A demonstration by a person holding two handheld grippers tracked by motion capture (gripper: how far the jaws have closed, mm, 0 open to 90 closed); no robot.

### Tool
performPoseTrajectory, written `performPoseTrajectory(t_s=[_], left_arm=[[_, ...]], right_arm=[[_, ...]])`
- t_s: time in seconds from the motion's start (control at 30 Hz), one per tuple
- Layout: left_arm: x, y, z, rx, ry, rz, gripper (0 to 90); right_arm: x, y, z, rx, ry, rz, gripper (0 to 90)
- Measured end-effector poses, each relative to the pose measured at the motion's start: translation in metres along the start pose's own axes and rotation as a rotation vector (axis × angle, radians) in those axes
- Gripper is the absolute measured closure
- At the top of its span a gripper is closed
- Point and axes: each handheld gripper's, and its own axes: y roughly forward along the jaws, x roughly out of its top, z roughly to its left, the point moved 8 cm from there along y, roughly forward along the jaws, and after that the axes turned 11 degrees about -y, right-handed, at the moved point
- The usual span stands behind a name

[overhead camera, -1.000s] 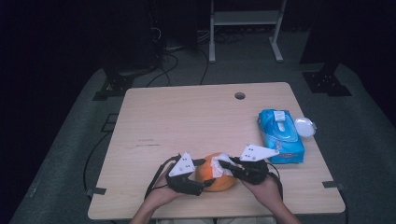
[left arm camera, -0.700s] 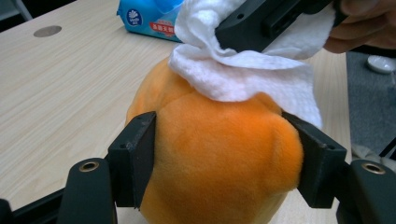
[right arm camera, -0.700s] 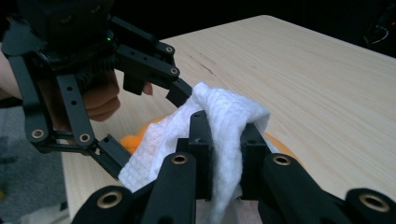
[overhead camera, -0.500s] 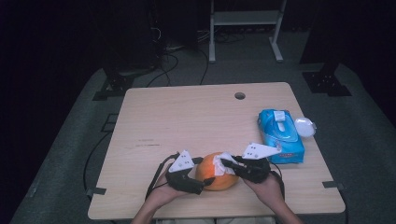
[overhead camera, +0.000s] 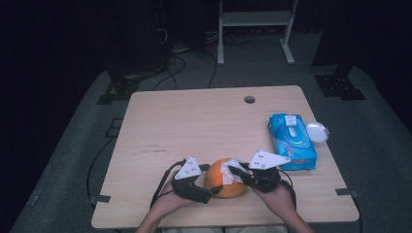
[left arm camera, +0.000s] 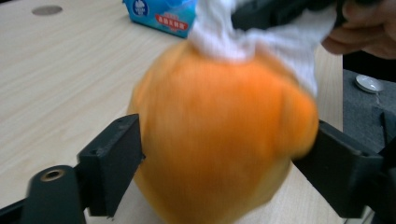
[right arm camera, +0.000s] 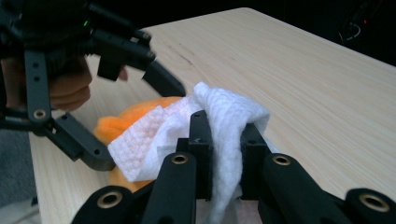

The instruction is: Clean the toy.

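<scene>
Tabletop scene: left claw [left arm camera: 219, 154] grips orange fruit [left arm camera: 219, 140]; right claw [right arm camera: 224, 140] pinches wipe [right arm camera: 229, 116] atop it.

A: How much room is there around the grippers?

B: Ahead of both, the table [overhead camera: 194, 121] lies bare up to the far edge. Between them sits the orange fruit [overhead camera: 219, 183], capped by the white wipe [overhead camera: 228, 171].

A: And to the sides?

B: Just right of the right gripper [overhead camera: 232, 170], the blue wipes pack [overhead camera: 291, 141] blocks passage; left of the left gripper [overhead camera: 214, 190], bare tabletop.
</scene>
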Motion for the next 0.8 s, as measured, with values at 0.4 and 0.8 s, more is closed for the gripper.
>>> performPoseTrajectory(t_s=[0.4,0.8], left_arm=[[-0.005,-0.001,0.000,0.024,0.079,0.028,35.0],[0.008,0.000,-0.006,0.031,0.039,-0.004,27.2]], right_arm=[[0.008,0.004,0.014,0.034,-0.029,-0.002,79.2],[-0.006,0.005,-0.001,0.037,0.066,0.005,79.2]])
